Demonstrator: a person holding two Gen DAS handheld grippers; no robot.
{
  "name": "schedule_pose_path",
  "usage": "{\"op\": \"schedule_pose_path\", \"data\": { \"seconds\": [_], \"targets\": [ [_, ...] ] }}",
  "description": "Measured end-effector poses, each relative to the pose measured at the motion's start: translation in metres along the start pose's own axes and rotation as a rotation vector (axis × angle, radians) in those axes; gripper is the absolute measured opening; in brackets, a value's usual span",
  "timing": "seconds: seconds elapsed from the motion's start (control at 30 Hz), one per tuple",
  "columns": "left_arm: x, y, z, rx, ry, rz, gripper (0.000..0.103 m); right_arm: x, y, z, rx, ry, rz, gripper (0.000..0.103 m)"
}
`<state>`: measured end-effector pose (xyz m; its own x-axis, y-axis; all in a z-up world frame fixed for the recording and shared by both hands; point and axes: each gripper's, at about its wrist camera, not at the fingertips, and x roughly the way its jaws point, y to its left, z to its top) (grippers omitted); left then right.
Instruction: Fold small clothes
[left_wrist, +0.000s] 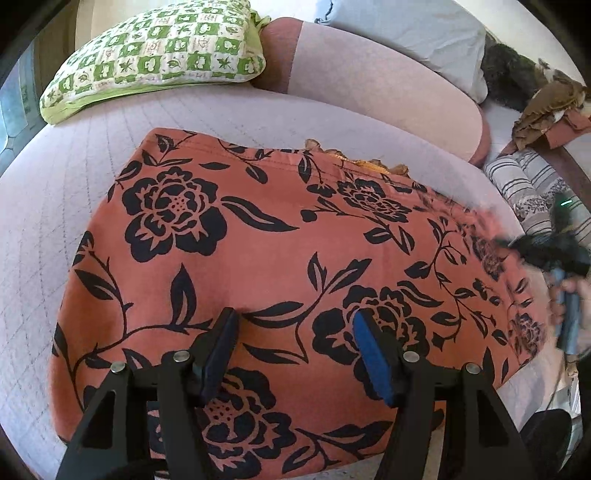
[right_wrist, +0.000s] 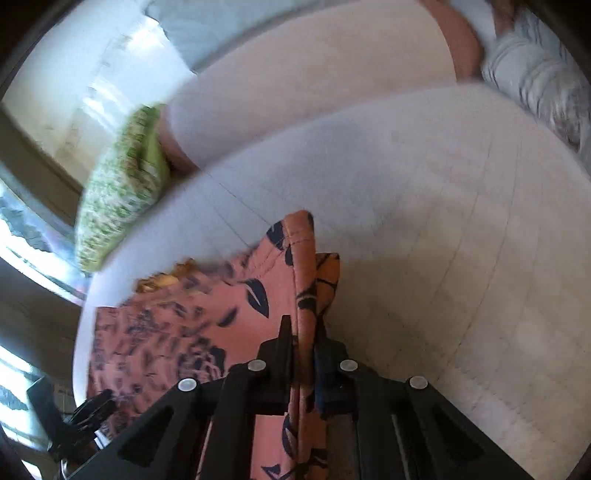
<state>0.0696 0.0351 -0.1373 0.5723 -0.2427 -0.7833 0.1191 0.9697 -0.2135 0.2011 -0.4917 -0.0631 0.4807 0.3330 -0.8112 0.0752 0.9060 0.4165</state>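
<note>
The garment is a soft, matte, terracotta cloth printed with black roses, leaves and vines. It lies spread nearly flat on a pale lilac quilted bed cover stitched in a grid of lines. Its far edge is a sewn hem, and a strip of orange-yellow fabric peeks out from under that hem.

The left gripper hangs over the near part of the cloth, its black fingers with blue pads standing apart and nothing between them. The right gripper is clamped on a hemmed edge of the garment, which rises as a folded ridge out of the closed jaws; the orange inner side shows beside it. In the left view that gripper is a dark blur at the cloth's right edge, with a hand on its blue handle.

Beyond the garment a plump pillow in a green-and-white leaf check lies at the far left. Behind it runs a long pink bolster with a rust end. A grey-striped roll sits to the right, with a heap of brown cloth behind it.
</note>
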Motion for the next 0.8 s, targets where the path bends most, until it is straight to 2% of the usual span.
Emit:
{"op": "schedule_pose_path", "data": {
  "seconds": [0.03,0.13,0.17,0.23,0.33,0.37,0.4,0.47,0.53,0.57,0.6,0.63,0.67,0.73,0.8],
  "targets": [
    [-0.001,0.0,0.0,-0.001,0.002,0.001,0.065,0.014,-0.008,-0.004,0.017,0.05,-0.017,0.013],
    [-0.013,0.004,0.002,-0.036,0.013,-0.025,0.065,-0.002,-0.023,-0.011,0.141,-0.017,0.047,0.027],
    [-0.02,0.009,0.003,-0.066,0.005,-0.041,0.065,-0.017,-0.018,-0.012,0.121,-0.039,0.02,0.032],
    [-0.042,0.026,0.002,-0.139,-0.039,-0.069,0.065,-0.044,-0.005,-0.017,0.085,-0.099,-0.03,0.032],
    [-0.074,0.067,-0.008,-0.274,-0.09,-0.088,0.065,-0.077,0.03,-0.035,0.034,-0.149,0.029,0.033],
    [-0.082,0.082,-0.013,-0.326,-0.097,-0.102,0.065,-0.083,0.044,-0.047,0.019,-0.143,0.08,0.035],
    [-0.088,0.099,-0.02,-0.386,-0.093,-0.118,0.065,-0.084,0.055,-0.059,-0.004,-0.122,0.119,0.043],
    [-0.091,0.122,-0.033,-0.466,-0.065,-0.152,0.065,-0.076,0.07,-0.08,-0.056,-0.077,0.131,0.063],
    [-0.083,0.13,-0.042,-0.491,-0.021,-0.195,0.065,-0.054,0.07,-0.104,-0.083,-0.015,0.085,0.064],
    [-0.072,0.134,-0.047,-0.51,0.028,-0.241,0.065,-0.046,0.067,-0.108,-0.076,0.015,0.066,0.064],
    [-0.066,0.135,-0.051,-0.519,0.059,-0.251,0.048,-0.033,0.061,-0.114,-0.06,0.05,0.049,0.064],
    [-0.063,0.137,-0.054,-0.527,0.086,-0.222,0.028,-0.031,0.057,-0.117,-0.064,0.02,0.048,0.064],
    [-0.063,0.139,-0.056,-0.525,0.105,-0.201,0.0,-0.033,0.058,-0.117,-0.06,0.007,0.046,0.064],
    [-0.067,0.145,-0.063,-0.542,0.114,-0.217,0.0,-0.041,0.052,-0.114,-0.018,0.02,0.045,0.064],
    [-0.068,0.147,-0.07,-0.542,0.108,-0.201,0.0,-0.043,0.049,-0.114,-0.026,0.04,0.036,0.064]
  ]
}}
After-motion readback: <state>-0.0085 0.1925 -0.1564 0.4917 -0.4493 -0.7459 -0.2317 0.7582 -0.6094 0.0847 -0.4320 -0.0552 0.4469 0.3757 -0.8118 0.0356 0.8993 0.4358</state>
